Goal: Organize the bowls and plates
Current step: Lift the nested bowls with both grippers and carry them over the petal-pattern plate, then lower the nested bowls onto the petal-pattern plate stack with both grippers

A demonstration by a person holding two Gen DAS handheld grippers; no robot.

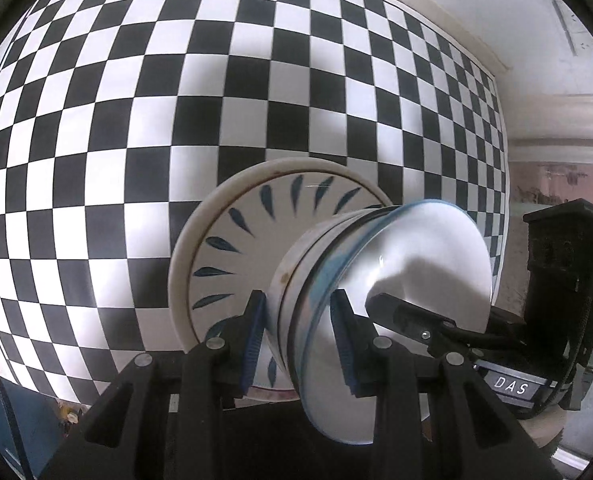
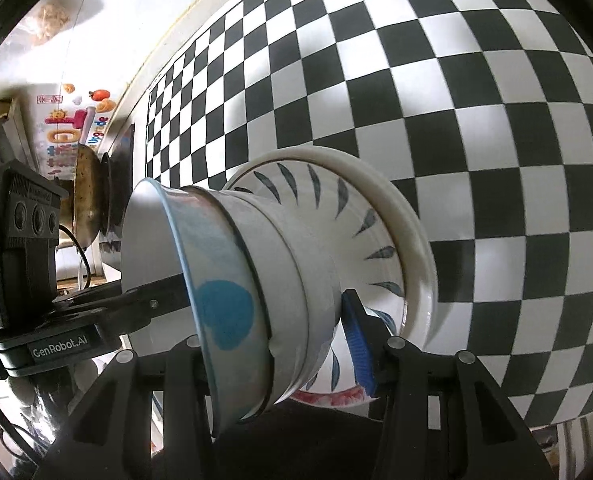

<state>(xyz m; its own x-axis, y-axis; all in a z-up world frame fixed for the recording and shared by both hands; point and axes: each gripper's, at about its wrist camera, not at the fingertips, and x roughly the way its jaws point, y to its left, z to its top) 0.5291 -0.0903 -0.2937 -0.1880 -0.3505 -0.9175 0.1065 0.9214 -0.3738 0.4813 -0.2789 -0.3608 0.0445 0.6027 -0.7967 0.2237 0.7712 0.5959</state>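
A black-and-white checkered tabletop (image 1: 144, 112) filled both wrist views, with a white wall beyond its far edge and colourful stickers (image 2: 72, 120) on the wall at about ten o'clock in the right view. In the left view the left gripper (image 1: 298, 338), at six o'clock, had its blue-padded fingers (image 1: 254, 340) clamped across the rims of a nested stack of bowls (image 1: 296, 280), which sat on plates; the leaf-patterned plate (image 1: 232, 248) spread toward nine o'clock over a plain white plate (image 1: 184, 256), and the blue-rimmed top bowl (image 1: 424, 256) opened toward three o'clock. In the right view the right gripper (image 2: 280, 344) gripped the same pile from the opposite side, one blue pad (image 2: 358, 344) pressed against the bowl wall, the other finger hidden behind the bowl with the blue blotch (image 2: 224, 316). The whole pile appeared carried between the two grippers. Doing this well probably meant keeping both grips even and the pile level, then lowering it flat onto the table.
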